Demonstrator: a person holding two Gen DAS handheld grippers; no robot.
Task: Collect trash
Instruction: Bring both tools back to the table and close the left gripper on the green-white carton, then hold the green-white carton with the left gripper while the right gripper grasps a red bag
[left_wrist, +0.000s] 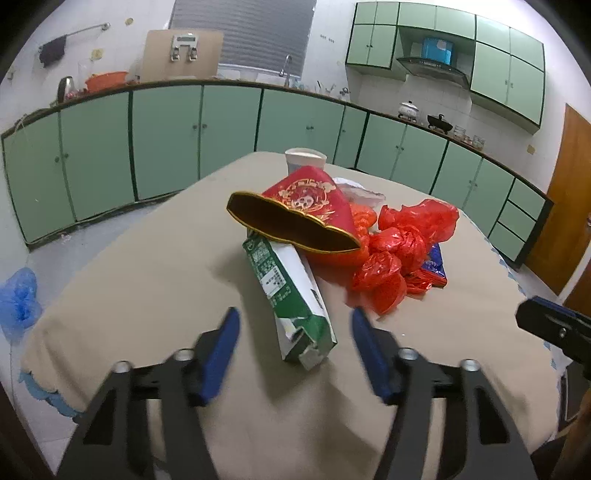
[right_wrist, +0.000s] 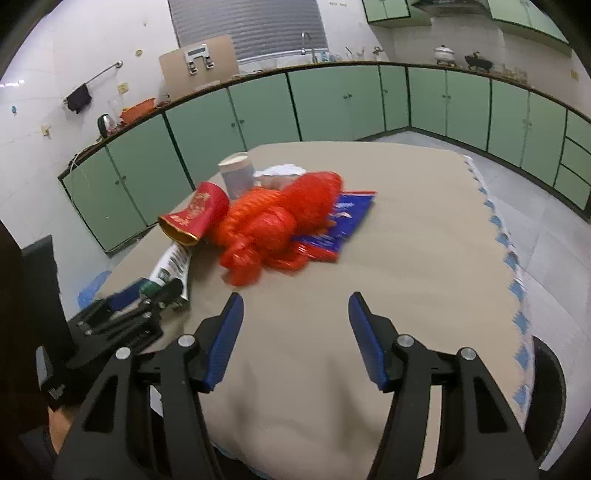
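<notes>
A pile of trash lies on the beige-clothed table. A green and white carton lies on its side, and its crushed near end sits between the fingers of my left gripper, which is open with its pads clear of the carton. Behind it are a red gold-rimmed container, crumpled red plastic bags, a blue wrapper, a paper cup and white crumpled paper. My right gripper stands open over bare cloth, short of the red bags, with nothing between its fingers.
Green cabinets line the walls behind the table. A blue plastic bag lies on the floor at the left. A wooden door is at the right. The cloth's blue scalloped edge marks the table's right side.
</notes>
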